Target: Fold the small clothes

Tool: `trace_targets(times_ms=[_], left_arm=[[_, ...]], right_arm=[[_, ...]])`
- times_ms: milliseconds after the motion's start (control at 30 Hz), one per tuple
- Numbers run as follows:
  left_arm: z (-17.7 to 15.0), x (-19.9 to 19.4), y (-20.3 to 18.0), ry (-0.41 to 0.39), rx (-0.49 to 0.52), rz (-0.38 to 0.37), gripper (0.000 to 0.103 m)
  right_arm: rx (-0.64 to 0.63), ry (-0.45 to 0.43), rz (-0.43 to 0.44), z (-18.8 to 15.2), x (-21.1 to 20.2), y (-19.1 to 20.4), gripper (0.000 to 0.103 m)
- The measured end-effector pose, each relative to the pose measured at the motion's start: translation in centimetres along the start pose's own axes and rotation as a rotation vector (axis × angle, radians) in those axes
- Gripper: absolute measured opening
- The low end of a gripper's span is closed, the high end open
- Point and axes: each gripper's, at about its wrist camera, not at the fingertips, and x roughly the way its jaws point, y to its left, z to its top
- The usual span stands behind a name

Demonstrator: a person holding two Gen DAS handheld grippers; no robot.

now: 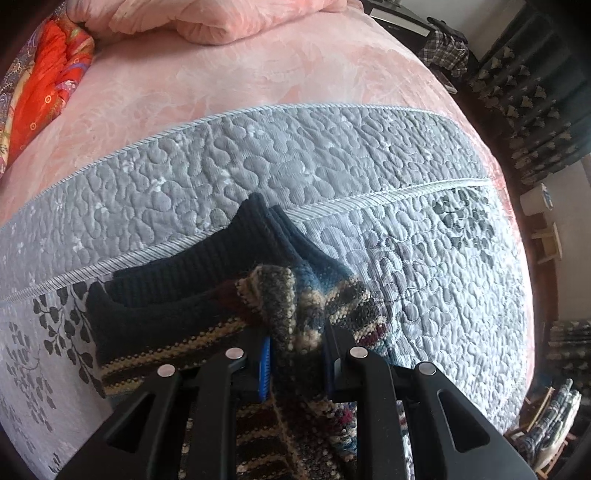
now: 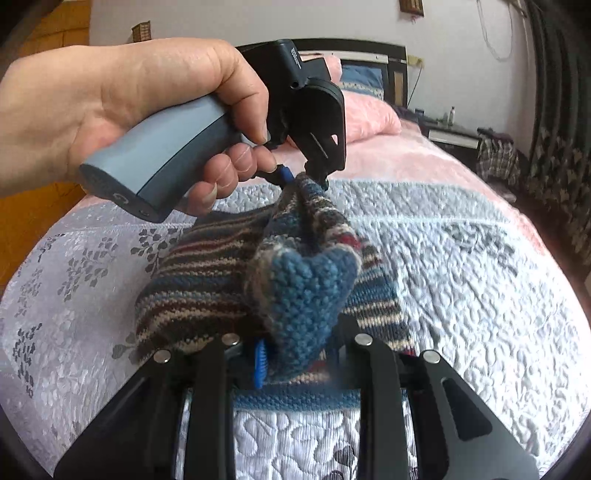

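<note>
Grey quilted bedding [image 1: 332, 155] covers the near part of a bed, with a pink blanket [image 1: 221, 81] beyond it and a folded pink duvet [image 1: 207, 22] at the far end. An orange-red patterned cloth [image 1: 48, 77] lies at the left edge in the left wrist view. In the right wrist view a dark headboard [image 2: 354, 48] stands against a pale wall, with a pink pillow [image 2: 369, 114] below it and dark patterned curtains [image 2: 554, 158] at the right.

A small striped knit sweater [image 2: 207, 273] lies on the quilt, its dark ribbed part [image 1: 207, 266] spread away from the left gripper. Both grippers hold it.

The left gripper [image 1: 297, 363] has its jaws closed on a bunched fold of the striped knit, which rises between the blue pad [image 1: 264, 365] and the black finger opposite. From the right wrist view, a hand [image 2: 122, 110] grips its grey handle above the bed, and the knit hangs from its tips in a taut peak.

The right gripper [image 2: 299, 360] is clamped on a blue knit edge that bulges up between its fingers. The stretch of sweater between the two grippers is lifted off the quilt, while the rest lies flat on it.
</note>
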Motion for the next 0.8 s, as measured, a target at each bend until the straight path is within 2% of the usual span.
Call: trace_targets(times_ms=[200, 300, 333, 367, 400, 433, 467, 533, 600, 733, 800], left_arm=[[-0.4, 1.9, -1.3, -0.005, 0.001, 0.046, 0.021], [-0.6, 2.7, -1.7, -0.017, -0.002, 0.060, 0.024], [-0.7, 3.0, -1.8, -0.021, -0.005, 0.054, 0.030], [-0.7, 3.1, -1.9, -0.027, -0.009, 0.047, 0.040], [-0.8, 3.0, -1.9, -0.051, -0.017, 0.024, 0.047], [-0.8, 2.7, -1.9, -0.074, -0.019, 0.005, 0.058], [-0.8, 2.1, -1.8, -0.118, -0.015, -0.017, 0.065], [-0.8, 0.9, -1.5, -0.176, -0.004, -0.046, 0.068], [-0.9, -0.8, -0.5, -0.221, 0.008, -0.090, 0.068], [-2.2, -3.5, 2.6, -0.245, 0.014, -0.184, 0.069], [-3.9, -4.5, 4.8, -0.257, 0.008, -0.208, 0.069]], right_arm=[[0.035, 0.055, 0.079, -2.0, 0.9, -2.6, 0.021], [0.088, 0.093, 0.167, -2.3, 1.6, -4.4, 0.024], [0.117, 0.110, 0.223, -2.4, 2.0, -5.3, 0.025], [0.149, 0.127, 0.273, -2.4, 2.4, -6.2, 0.028], [0.166, 0.139, 0.299, -2.3, 2.6, -6.7, 0.042], [0.188, 0.162, 0.333, -2.3, 3.0, -7.6, 0.051], [0.203, 0.181, 0.362, -2.2, 3.5, -8.3, 0.061], [0.249, 0.238, 0.440, -1.9, 4.8, -9.9, 0.065], [0.305, 0.287, 0.499, -1.6, 6.0, -11.3, 0.076], [0.486, 0.413, 0.666, -0.2, 9.7, -14.6, 0.085], [0.520, 0.463, 0.693, 0.9, 11.5, -15.7, 0.087]])
